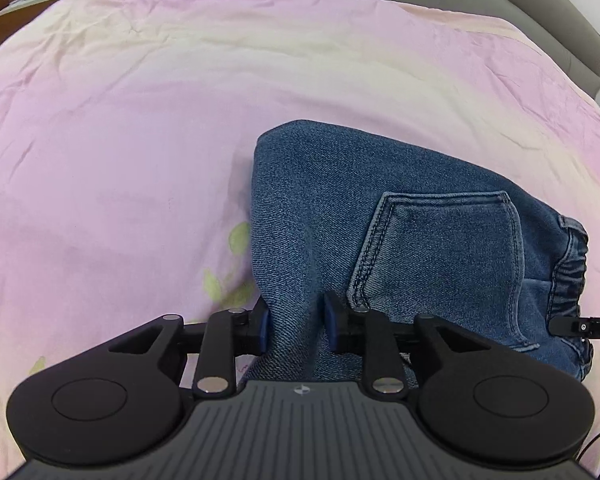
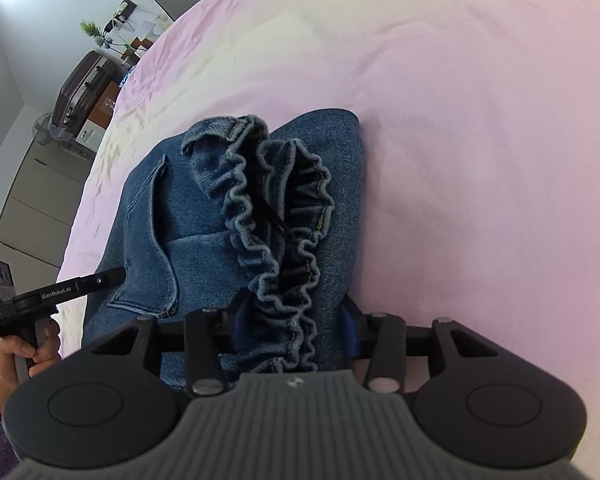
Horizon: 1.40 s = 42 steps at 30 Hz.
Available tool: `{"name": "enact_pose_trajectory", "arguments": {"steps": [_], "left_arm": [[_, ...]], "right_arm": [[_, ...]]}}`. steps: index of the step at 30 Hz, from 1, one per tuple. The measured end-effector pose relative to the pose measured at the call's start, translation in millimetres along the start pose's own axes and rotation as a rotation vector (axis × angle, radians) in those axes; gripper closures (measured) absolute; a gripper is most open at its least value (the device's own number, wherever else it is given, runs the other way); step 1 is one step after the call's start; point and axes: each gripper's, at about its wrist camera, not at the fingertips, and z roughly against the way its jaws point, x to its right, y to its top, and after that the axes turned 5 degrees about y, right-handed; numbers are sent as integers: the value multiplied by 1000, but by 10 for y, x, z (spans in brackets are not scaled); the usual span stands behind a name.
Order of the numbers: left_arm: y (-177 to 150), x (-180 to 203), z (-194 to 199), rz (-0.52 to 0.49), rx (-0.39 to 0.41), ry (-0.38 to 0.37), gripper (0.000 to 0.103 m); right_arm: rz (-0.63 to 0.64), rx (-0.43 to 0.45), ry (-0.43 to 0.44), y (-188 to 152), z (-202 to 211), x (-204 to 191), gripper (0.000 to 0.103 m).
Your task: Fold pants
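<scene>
The blue denim pants lie bunched on the pink bedsheet, their long axis running between the grippers. The left gripper is clamped on a fold beside the back pocket; the right gripper pinches the ruffled elastic waistband — both pointing forward over the cloth, each at its own end.

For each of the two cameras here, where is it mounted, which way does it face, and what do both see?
Left wrist: on the left gripper, looking along its fingers at the jeans, back pocket up, on the pink bedsheet.
Right wrist: on the right gripper, facing the elastic waistband; the person's left hand shows.
Shared: jeans, bedsheet, each other's gripper.
</scene>
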Motion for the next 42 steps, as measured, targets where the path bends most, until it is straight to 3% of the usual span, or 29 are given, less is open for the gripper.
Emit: {"name": "enact_pose_trajectory", "arguments": {"steps": [4,7,11,12,15,17,20,29,38,41,42], "left_arm": [[-74,110,255,-63,53,94,66],[-227,240,525,-194,124,195,66],[-399,334,840,-242,157,160,66],[-450,375,885,-250,156,153,66],[-591,487,906,-301,143,155,66],[-673,511,856,-324,134,172,66],[-761,450,724,-295,92,162,69],[-898,382,461,-274,13,162,70],[-820,467,559,-267,9,222,70],[-861,532,724,-266,25,242,70],[-886,556,799,-267,34,243,70]], "right_arm": [[28,9,-28,14,184,-131,49],[153,68,-62,-37,437,-342,46],[384,139,-114,-224,697,-719,48],[449,149,-128,-292,723,-819,53],[620,163,-157,-504,741,-1033,55],[669,157,-167,-603,714,-1071,60],[672,132,-190,-654,582,-1026,68],[596,98,-198,-744,237,-705,68],[563,50,-216,-600,219,-800,68],[541,54,-206,-558,364,-907,57],[545,61,-205,-557,439,-963,47]]}}
